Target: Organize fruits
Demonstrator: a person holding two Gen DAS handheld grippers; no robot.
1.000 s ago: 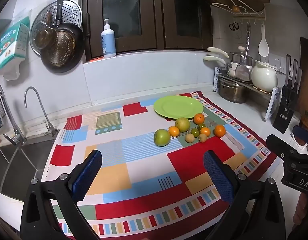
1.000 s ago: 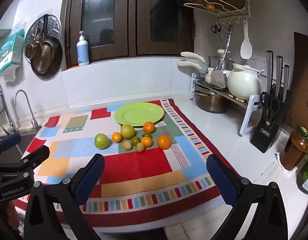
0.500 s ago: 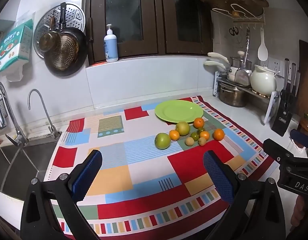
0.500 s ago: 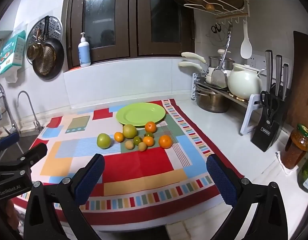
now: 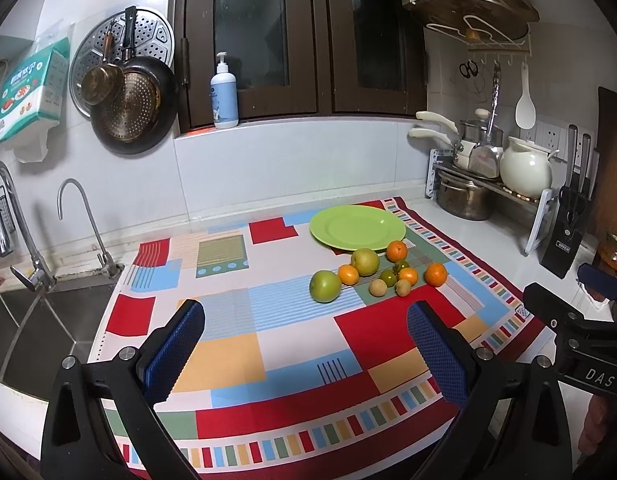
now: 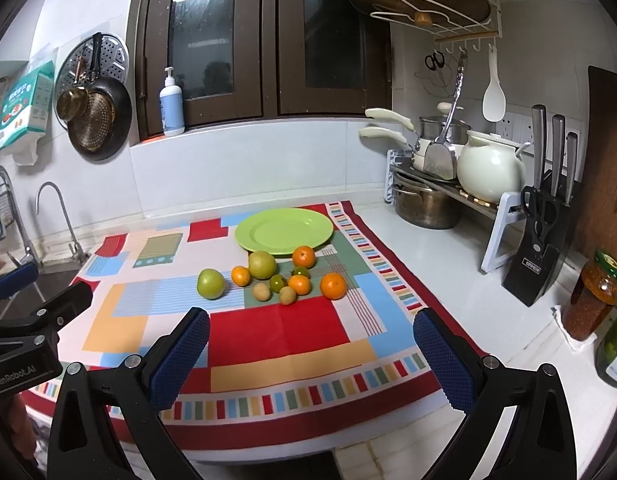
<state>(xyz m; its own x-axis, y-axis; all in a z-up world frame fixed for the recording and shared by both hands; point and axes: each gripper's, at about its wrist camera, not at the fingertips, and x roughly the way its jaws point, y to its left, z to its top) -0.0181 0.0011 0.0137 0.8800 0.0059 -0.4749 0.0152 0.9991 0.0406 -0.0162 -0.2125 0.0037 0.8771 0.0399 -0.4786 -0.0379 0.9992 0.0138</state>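
Both claws, left point(image 5: 304, 344) and right point(image 6: 310, 346), gape released above the cloth's point(image 6: 280, 340) near edge; fruits point(image 6: 268, 276) cluster mid-cloth, just before the plate point(image 6: 284, 230) at its far edge.

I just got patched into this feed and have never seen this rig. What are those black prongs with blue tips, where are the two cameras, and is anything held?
No robot arm here: a person holds one two-finger gripper in each hand, each with a fisheye camera looking along its fingers. One picture is from the left gripper, the other from the right gripper; the blue tips are their pads. Both are open and hold nothing. On the patterned cloth lies an empty green plate, with loose fruit just in front of it.
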